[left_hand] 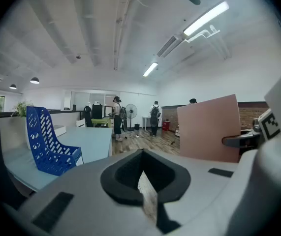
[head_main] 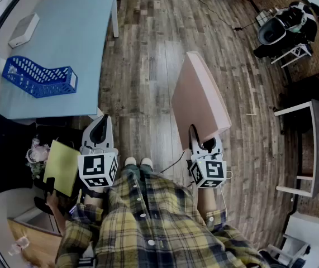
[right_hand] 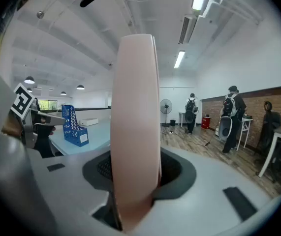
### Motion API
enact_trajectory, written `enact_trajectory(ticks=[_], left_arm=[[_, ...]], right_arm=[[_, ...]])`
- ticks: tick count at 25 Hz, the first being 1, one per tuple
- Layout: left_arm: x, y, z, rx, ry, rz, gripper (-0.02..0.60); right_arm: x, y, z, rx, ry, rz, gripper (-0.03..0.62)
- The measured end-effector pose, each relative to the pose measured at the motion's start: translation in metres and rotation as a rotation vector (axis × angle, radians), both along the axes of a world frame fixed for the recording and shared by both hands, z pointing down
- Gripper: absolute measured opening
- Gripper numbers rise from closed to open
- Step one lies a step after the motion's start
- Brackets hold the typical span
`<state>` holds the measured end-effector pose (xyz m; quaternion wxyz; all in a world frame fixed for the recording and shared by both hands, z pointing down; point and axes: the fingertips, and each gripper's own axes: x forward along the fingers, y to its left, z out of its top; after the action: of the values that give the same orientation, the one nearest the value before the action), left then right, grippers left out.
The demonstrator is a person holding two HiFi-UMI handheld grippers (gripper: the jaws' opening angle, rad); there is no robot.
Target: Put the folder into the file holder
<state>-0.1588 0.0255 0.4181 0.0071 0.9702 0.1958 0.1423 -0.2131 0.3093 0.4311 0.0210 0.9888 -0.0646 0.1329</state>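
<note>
An open-plan office, shown by the pale blue desk point(head_main: 64, 43), ceiling strip lights point(left_hand: 206, 17), plank floor point(head_main: 148, 71) and pedestal fan point(right_hand: 166, 106)

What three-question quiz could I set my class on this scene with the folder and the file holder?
1. Short answer: which gripper holds the pink folder?
2. Multiple choice: the blue file holder stands on A) the floor, B) the table, C) a chair.
3. True or false: the folder is already inside the file holder.

Key
1. The right gripper; the folder stands upright between its jaws.
2. B.
3. False.
</note>
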Motion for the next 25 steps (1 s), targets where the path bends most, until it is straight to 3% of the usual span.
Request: enact_trajectory(ticks=[5, 15, 21, 25], left_arm=[[0.002, 0.01, -0.004, -0.001, 0.007, 0.001, -0.009], [0.0, 0.016, -0.002, 0.012, 0.012, -0.044, -0.009], [0.025, 0.01, 0.003, 0.018, 0.011, -0.083, -0.009], [0.061, 0.003, 0.0, 0.015, 0.023, -0.105, -0.009]], right_arm=[[-0.005, 0.014, -0.001, 0.018, -0.002, 0.016, 0.169], [0.003, 0.019, 0.002, 0.029, 0.006, -0.043, 0.169], [0.04, 0.018, 0.009, 0.041, -0.004, -0.072, 0.169], [0.08, 0.012, 0.009, 0.04, 0.001, -0.09, 0.169]])
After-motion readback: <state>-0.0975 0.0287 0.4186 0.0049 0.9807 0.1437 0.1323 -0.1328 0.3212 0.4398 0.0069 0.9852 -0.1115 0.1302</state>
